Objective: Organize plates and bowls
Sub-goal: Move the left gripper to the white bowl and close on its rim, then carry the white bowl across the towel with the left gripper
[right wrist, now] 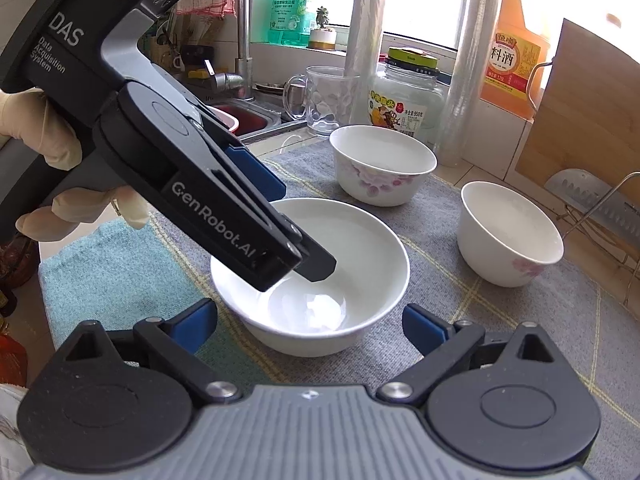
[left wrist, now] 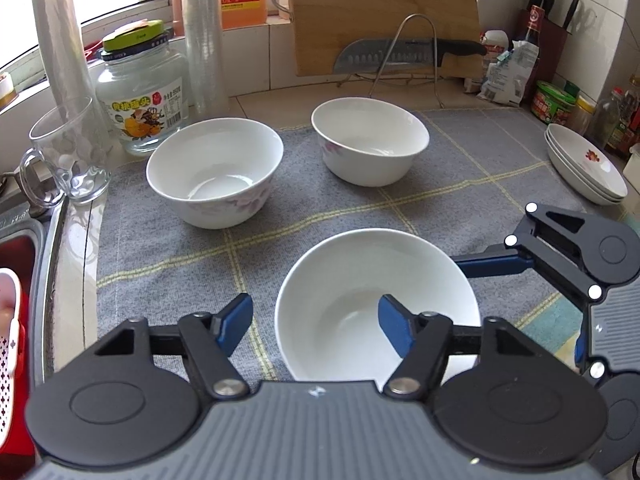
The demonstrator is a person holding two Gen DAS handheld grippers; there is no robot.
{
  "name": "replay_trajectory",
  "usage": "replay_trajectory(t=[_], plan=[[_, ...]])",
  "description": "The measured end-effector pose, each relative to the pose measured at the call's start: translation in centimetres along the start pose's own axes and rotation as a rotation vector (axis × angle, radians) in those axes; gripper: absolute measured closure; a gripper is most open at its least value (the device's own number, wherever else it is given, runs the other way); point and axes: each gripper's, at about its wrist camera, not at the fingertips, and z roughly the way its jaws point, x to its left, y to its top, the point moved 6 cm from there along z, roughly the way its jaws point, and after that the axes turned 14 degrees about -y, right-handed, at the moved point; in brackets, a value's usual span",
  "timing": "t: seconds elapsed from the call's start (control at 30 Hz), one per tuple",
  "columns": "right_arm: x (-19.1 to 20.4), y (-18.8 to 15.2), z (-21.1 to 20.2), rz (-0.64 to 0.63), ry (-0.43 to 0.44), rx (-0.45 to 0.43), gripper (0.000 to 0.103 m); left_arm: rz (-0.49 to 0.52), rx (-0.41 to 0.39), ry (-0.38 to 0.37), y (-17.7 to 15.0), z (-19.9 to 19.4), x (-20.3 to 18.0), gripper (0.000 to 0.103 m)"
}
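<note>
White porcelain fills my view: the nearest bowl (left wrist: 376,304) sits on the grey checked cloth (left wrist: 160,248) right in front of me. My left gripper (left wrist: 316,326) has its jaws apart, straddling the bowl's near-left rim, with one blue pad over the inside of the bowl and the other outside above the cloth; I cannot tell whether either pad touches the porcelain. My right gripper (right wrist: 308,326) is also spread wide, its two blue pads flanking the same bowl (right wrist: 320,264) from the other side, not touching it as far as I can see. From the right wrist view my left gripper reaches down into the bowl from the upper left, held by my gloved hand (right wrist: 52,152).

Two more bowls stand farther back on the cloth, well apart: a left bowl (left wrist: 216,172) near the glass jar (left wrist: 142,92) and mug (left wrist: 68,152), and a right bowl (left wrist: 370,140) before the cutting board (left wrist: 384,16). Stacked plates (left wrist: 584,164) rest at the cloth's far right edge.
</note>
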Motion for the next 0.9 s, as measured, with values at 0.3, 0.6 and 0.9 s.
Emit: replay_trajectory(t=[0.3,0.6,0.9], plan=[[0.0,0.0,-0.2,-0.011,-0.004,-0.003,0.014,-0.009,0.009,-0.041,0.2,0.3,-0.4,0.045],[-0.1,0.0,-0.1,-0.009,0.0,-0.002,0.014,-0.007,0.014,-0.04,0.2,0.3,-0.5,0.045],[-0.6,-0.1,-1.0,-0.002,0.003,0.007,0.014,0.001,0.018,-0.046,0.7,0.1,-1.8,0.045]])
